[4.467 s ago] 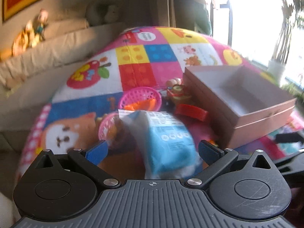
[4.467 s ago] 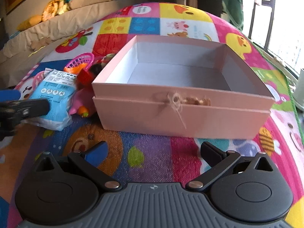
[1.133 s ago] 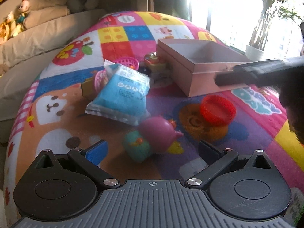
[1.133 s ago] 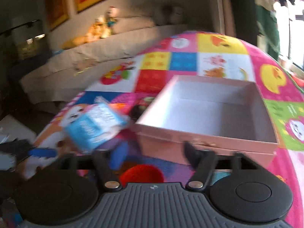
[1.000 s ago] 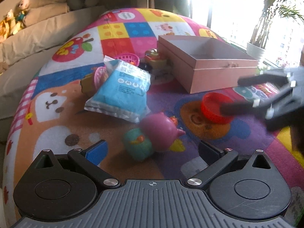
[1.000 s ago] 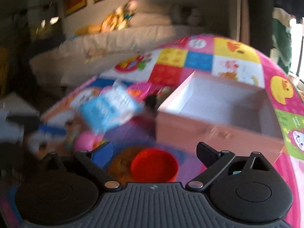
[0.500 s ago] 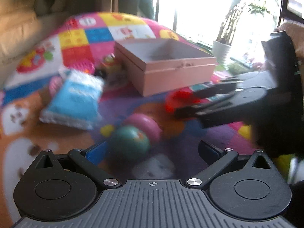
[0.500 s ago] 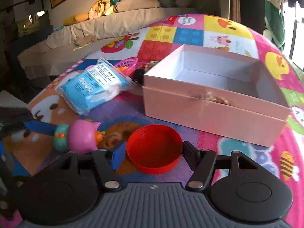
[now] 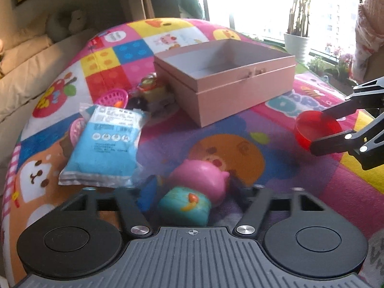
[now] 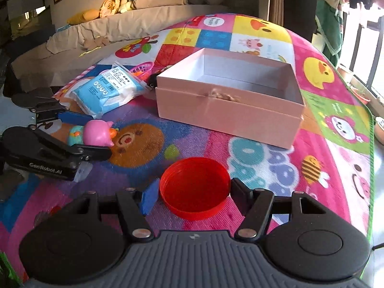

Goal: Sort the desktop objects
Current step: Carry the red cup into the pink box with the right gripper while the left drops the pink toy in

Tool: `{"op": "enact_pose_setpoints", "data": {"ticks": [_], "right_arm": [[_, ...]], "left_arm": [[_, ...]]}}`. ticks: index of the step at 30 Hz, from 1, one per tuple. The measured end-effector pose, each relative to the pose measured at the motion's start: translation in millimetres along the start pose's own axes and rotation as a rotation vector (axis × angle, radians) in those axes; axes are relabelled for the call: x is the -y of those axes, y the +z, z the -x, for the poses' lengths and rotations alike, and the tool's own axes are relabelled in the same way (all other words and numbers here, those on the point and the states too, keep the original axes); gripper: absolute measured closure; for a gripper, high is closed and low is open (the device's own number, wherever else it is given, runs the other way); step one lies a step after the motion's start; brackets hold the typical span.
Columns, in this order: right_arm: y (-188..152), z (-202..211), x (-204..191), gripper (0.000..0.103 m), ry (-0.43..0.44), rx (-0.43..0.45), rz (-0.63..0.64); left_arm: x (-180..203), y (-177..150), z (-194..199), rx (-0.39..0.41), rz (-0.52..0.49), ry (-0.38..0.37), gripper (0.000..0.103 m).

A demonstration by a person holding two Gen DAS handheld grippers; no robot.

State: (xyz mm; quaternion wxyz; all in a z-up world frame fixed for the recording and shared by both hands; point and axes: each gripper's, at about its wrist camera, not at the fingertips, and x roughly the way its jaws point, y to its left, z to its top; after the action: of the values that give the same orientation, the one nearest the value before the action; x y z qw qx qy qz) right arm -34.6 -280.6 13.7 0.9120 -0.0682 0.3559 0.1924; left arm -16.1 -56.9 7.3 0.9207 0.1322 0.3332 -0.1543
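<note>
My right tongs (image 10: pixel 194 195) squeeze the red bowl (image 10: pixel 195 187) from both sides, so I can carry it. My left tongs (image 9: pixel 193 188) hug the pink pig toy (image 9: pixel 192 187), one finger on each side; I think they grip it, too. Farther off waits the open pink box (image 10: pixel 228 110), empty, where I guess both go. Beside it lies the blue packet (image 9: pixel 105 144).
</note>
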Motion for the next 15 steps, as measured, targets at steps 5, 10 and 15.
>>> {"op": "enact_pose_setpoints", "data": {"ticks": [5,10,15], "right_arm": [[4,21,3,0.038,0.019,0.024,-0.007],[52,65,18,0.038,-0.047,0.231,0.017],[99,47,36,0.038,-0.186,0.353,0.069]], "left_arm": [[4,19,22,0.063,-0.023,-0.036,0.050],[-4,94,48,0.312,-0.049,-0.001,0.049],[-3,153,-12,0.320,0.015,-0.028,0.049]]}}
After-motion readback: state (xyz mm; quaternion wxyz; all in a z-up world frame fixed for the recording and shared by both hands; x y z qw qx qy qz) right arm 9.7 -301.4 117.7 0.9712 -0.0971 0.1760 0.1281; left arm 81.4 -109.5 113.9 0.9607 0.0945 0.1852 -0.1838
